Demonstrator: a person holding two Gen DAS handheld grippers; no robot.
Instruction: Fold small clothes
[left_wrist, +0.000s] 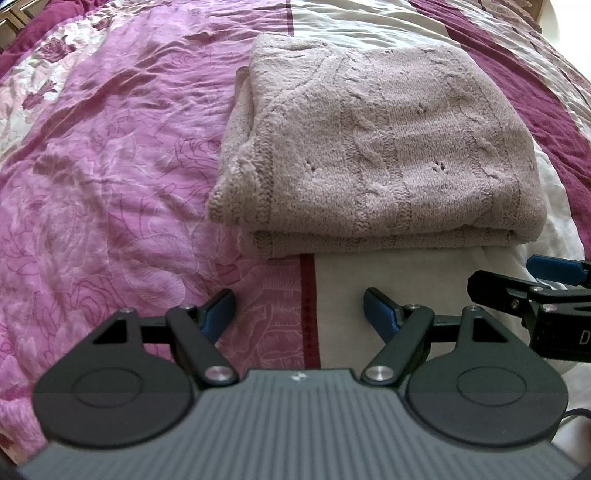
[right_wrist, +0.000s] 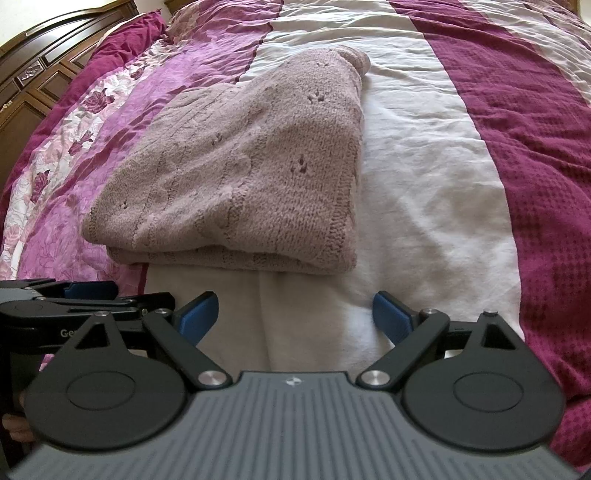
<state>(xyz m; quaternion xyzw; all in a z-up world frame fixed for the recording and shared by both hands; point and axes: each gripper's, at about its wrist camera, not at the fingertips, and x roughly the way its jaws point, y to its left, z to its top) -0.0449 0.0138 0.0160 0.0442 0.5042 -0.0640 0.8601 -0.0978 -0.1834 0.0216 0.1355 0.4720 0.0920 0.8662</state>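
A pale pink knitted sweater (left_wrist: 376, 147) lies folded into a thick rectangle on the bed; the right wrist view shows the same sweater (right_wrist: 240, 173) from its other side. My left gripper (left_wrist: 300, 314) hovers just short of the sweater's near edge, open, with only bedspread between its blue fingertips. My right gripper (right_wrist: 295, 317) is likewise open and holds nothing, near the sweater's near right corner. Each gripper appears at the edge of the other's view: the right gripper (left_wrist: 535, 284) and the left gripper (right_wrist: 96, 295).
The bedspread (left_wrist: 110, 166) has pink floral, white (right_wrist: 417, 158) and dark magenta (right_wrist: 524, 129) bands. A dark wooden headboard (right_wrist: 40, 66) stands at the far left. Part of a hand (right_wrist: 14, 424) shows at the lower left.
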